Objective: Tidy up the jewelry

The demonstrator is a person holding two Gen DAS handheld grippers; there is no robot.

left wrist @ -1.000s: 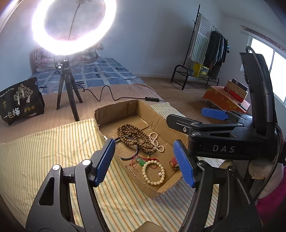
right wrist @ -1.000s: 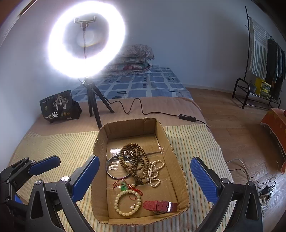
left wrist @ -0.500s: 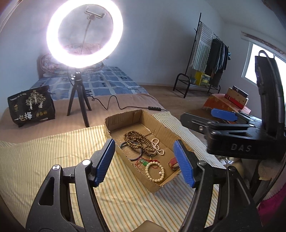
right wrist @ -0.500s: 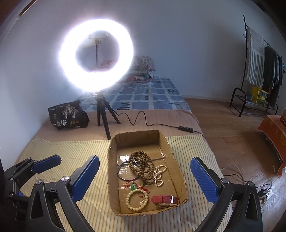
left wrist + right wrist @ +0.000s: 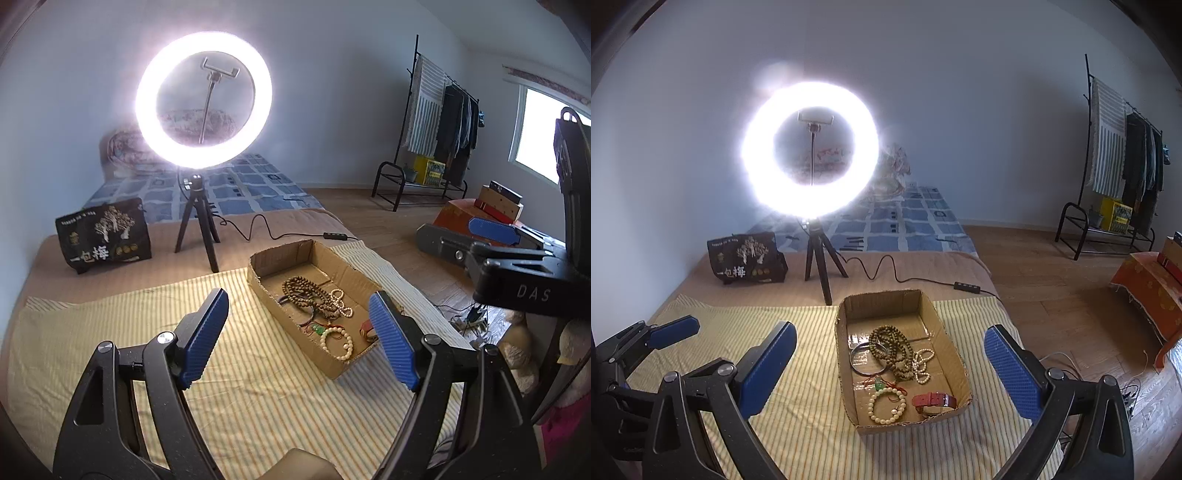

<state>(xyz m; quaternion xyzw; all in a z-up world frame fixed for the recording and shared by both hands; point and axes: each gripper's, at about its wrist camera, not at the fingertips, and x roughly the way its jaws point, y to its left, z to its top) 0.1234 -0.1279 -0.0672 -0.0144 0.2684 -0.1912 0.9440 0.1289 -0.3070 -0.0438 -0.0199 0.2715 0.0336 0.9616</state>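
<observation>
A shallow cardboard box (image 5: 945, 325) lies on a striped cloth; it also shows in the left wrist view (image 5: 266, 291). In it lie a brown bead necklace (image 5: 888, 341), a small white bead strand (image 5: 921, 363), a dark bangle (image 5: 862, 360), a green pendant on red cord (image 5: 881, 386), a cream bead bracelet (image 5: 886, 406) and a red watch strap (image 5: 934, 400). My right gripper (image 5: 890, 373) is open and empty, held above and short of the box. My left gripper (image 5: 301, 338) is open and empty, left of and above the box. The right gripper shows in the left wrist view (image 5: 517, 258).
A lit ring light on a tripod (image 5: 810, 151) stands behind the box, its cable (image 5: 886, 271) trailing right. A black printed bag (image 5: 746, 264) sits at the back left. A clothes rack (image 5: 1123, 158) and an orange covered stand (image 5: 1148, 288) are off the bed to the right.
Both grippers have drawn back and up from the box, so it looks smaller and farther. Both stay open and empty. The jewelry has not moved.
</observation>
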